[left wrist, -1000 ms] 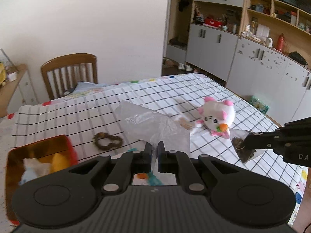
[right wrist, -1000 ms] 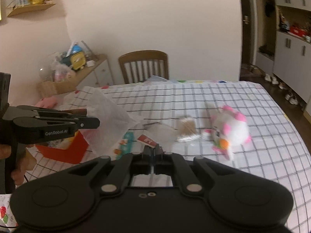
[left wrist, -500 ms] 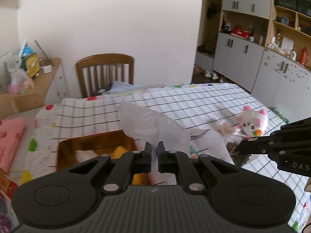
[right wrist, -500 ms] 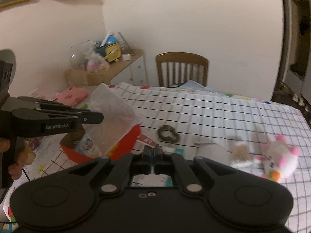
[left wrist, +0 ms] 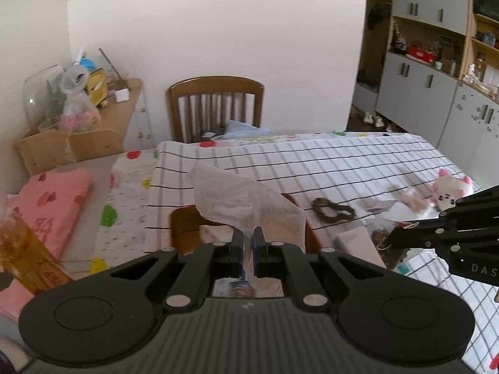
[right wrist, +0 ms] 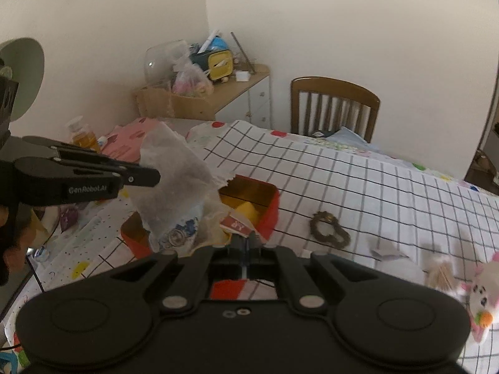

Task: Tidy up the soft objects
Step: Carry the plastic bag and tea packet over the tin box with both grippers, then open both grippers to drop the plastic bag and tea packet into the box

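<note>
Two grippers share one load: left gripper (left wrist: 246, 243) pinches the translucent plastic bag (left wrist: 240, 201) mid-frame, over the red tin (right wrist: 265, 205); right gripper (right wrist: 248, 243) clamps its red-labelled corner (right wrist: 234, 225). Brown scrunchie (right wrist: 329, 233) lies right of the tin, plush toy (right wrist: 482, 299) near the checked tablecloth's (right wrist: 374, 187) lower-right edge.

left gripper (right wrist: 156, 178) is pinching a clear plastic bag (right wrist: 174, 180) above the red tin (right wrist: 265, 215) | right gripper (right wrist: 248, 243) is clamping a red-labelled packet (right wrist: 235, 225) over that tin | brown scrunchie (right wrist: 329, 232) is lying on the checked tablecloth (right wrist: 374, 187) | plush toy (right wrist: 482, 299) is sitting at far right
</note>
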The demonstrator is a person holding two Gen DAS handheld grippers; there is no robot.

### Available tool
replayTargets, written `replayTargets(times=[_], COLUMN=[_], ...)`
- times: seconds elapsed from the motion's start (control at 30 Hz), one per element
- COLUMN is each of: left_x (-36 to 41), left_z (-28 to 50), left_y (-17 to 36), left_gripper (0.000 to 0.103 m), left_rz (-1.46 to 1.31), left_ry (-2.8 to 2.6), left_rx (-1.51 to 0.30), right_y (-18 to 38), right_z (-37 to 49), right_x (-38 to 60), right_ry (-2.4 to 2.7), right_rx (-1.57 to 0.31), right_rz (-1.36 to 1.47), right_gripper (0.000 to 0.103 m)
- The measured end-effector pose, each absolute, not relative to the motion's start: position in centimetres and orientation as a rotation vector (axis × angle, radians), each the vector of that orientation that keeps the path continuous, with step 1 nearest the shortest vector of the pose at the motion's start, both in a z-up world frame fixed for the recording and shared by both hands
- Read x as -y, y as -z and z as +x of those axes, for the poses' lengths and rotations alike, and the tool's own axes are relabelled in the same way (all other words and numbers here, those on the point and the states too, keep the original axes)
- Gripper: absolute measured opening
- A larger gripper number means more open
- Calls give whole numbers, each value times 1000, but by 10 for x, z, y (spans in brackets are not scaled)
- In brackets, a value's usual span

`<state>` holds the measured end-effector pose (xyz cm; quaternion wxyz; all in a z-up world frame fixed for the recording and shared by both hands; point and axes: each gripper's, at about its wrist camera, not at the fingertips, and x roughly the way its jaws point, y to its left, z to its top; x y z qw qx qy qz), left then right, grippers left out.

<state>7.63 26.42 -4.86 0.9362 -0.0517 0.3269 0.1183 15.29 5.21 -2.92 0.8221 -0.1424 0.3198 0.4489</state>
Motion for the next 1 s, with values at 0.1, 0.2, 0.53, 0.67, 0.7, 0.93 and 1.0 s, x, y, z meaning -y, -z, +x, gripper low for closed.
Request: replayTargets(times=[0.1,0.2,0.53,0.67,0.7,0.93,1.0], left_x=[-278,-288,-307,-306,-307,-306,-305], left_z=[75,78,99,109,111,123,123], left_y=[52,60,98,105,107,123,127], left_gripper=[6,6,6,6,6,6,6], left_rz=[-109,-99,-156,-146,-148,-162,-167], left_ry=[-257,-264,-242,-223,-219,-192,-184], left_rx=[-681,-703,-797,-818,-824,-874,-890], right_y=[33,39,69,78,80,94,96], right_z=[153,155,164,166,167,175,176], right_x=[-66,-80,-118,-127,-129,-135,-134], right_ry=[-969,-976,-987,-995,-995,-988,-994], right_rx=[-686,-700,-757,-772,-776,-830,-844], right_rz=[-323,-346,-425,-447,-451,-441,-435], right_gripper=[1,1,1,1,1,2,2])
